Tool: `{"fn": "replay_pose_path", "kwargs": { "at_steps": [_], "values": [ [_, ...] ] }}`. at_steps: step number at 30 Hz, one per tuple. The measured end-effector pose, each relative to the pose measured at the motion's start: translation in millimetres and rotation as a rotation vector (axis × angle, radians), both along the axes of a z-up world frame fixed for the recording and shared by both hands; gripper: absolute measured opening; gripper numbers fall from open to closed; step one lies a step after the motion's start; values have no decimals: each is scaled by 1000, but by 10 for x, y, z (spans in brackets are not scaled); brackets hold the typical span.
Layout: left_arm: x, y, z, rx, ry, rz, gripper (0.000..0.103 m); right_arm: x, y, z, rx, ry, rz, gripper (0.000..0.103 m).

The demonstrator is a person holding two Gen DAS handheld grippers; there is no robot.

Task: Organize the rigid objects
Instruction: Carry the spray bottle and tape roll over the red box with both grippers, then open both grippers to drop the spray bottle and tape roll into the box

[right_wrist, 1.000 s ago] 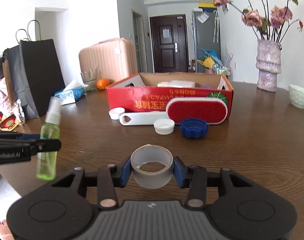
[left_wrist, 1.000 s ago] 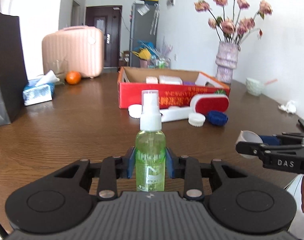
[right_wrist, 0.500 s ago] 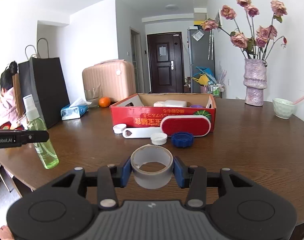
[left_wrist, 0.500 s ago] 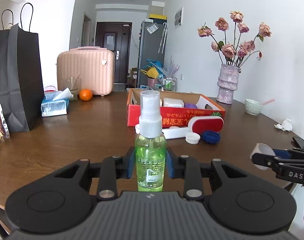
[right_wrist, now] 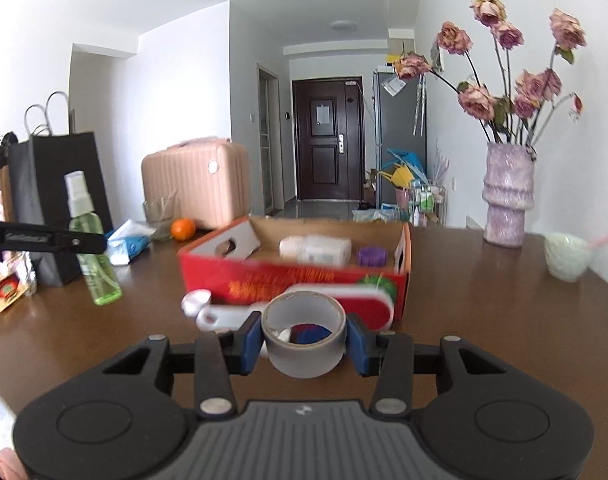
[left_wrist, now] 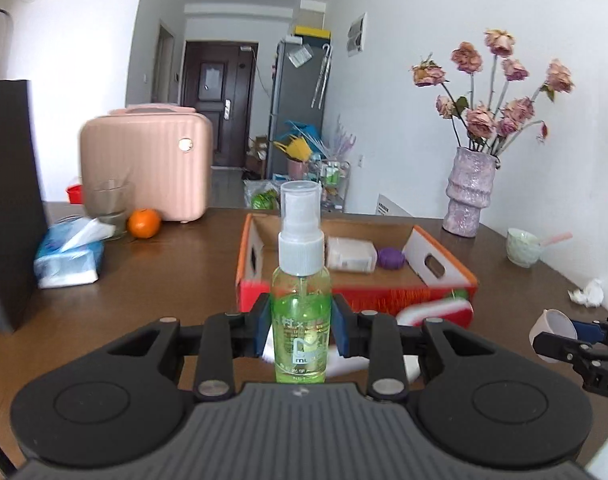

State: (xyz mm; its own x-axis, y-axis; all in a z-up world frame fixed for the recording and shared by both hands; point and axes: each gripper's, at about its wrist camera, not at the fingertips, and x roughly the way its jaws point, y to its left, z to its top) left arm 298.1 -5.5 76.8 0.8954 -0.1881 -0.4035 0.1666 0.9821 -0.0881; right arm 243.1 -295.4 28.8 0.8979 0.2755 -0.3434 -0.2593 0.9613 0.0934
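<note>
My left gripper (left_wrist: 301,334) pinches the clear green plastic spray bottle with the white pump cap (left_wrist: 301,300) upright by its belly, and my right gripper (right_wrist: 303,338) is pressed onto the sides of the grey roll of tape (right_wrist: 303,334); both things hang above the brown wooden desk (right_wrist: 484,300). The open red cardboard box (left_wrist: 444,256) lies just ahead of both grippers. To do this well, I judge I should clear its near wall, keep the bottle vertical, and lower each beside the white bottle (right_wrist: 315,249) and purple cap (right_wrist: 371,256) inside.
</note>
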Motion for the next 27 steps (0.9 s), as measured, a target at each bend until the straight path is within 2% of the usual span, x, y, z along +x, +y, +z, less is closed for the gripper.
{"fn": "replay_pose_path", "kwargs": {
  "at_steps": [5,10,12,15,18,19,21,23,24,26,27],
  "values": [
    [972,-67,52,15,68,12,31,743,-92,219,13,-21,6,43],
    [1922,-76,-127,13,215,13,31,1481,-100,293,-21,13,2,43],
    [2219,-160,-293,84,238,21,31,1759,-75,261,-39,38,11,43],
    [2635,-287,-624,206,316,39,33,2194,-23,107,-62,111,9,43],
    [2806,-378,-734,267,276,16,42,2552,31,-90,-107,168,-9,43],
    [2839,-385,-760,257,273,8,51,2672,43,-141,-114,184,-15,44],
    [2878,-362,-779,216,276,-21,59,2887,62,-220,-117,215,-11,44],
    [2882,-300,-756,154,257,-29,77,3075,79,-304,-113,235,-18,52],
    [2898,-303,-745,144,253,-32,77,3155,94,-349,-118,245,-30,60],
    [2898,-292,-748,143,244,-25,79,3239,108,-401,-125,252,-46,61],
    [2896,-298,-766,157,236,-31,79,3240,102,-394,-121,238,-50,67]
  ]
}}
